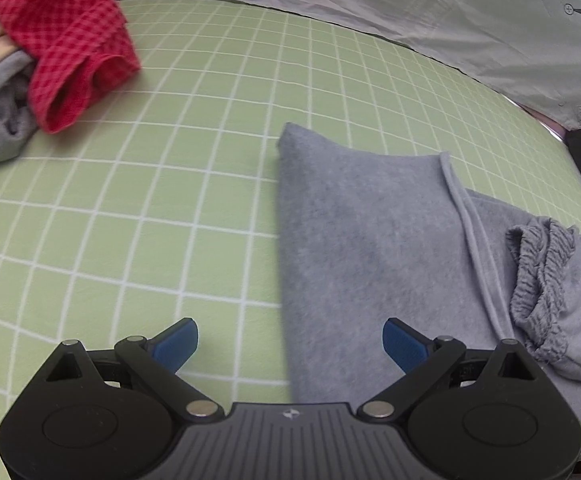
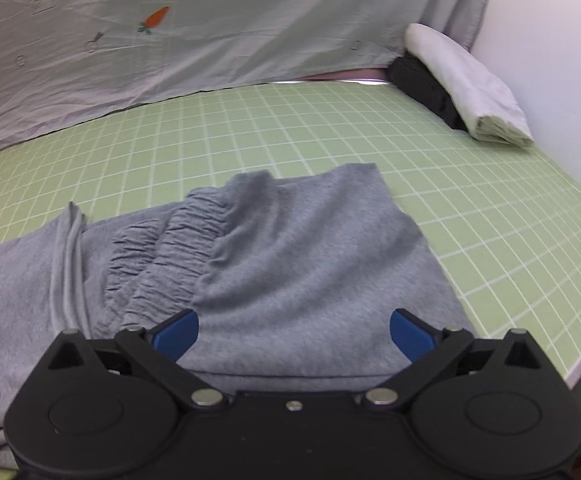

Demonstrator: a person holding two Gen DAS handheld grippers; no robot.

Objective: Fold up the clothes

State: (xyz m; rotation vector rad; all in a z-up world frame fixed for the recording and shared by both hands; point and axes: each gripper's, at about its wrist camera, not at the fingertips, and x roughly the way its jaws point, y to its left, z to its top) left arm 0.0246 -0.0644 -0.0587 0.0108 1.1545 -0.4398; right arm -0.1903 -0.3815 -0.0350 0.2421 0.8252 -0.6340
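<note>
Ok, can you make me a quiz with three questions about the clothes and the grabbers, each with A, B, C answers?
1. Where is the red checked garment?
A. On the pile at the far left of the green grid mat
B. Under the grey sweatpants
C. Held in a grabber

2. What colour are the pads on the grabber fingers?
A. Yellow
B. Blue
C. White

3. How are the grey sweatpants lying?
A. Hanging up
B. Rolled into a ball
C. Folded over flat, elastic waistband showing

Answers:
1 A: the left view shows it heaped on other clothes at the mat's far left.
2 B: both views show blue pads.
3 C: they lie flat on the mat, and the left gripper and right gripper are both open, holding nothing.
</note>
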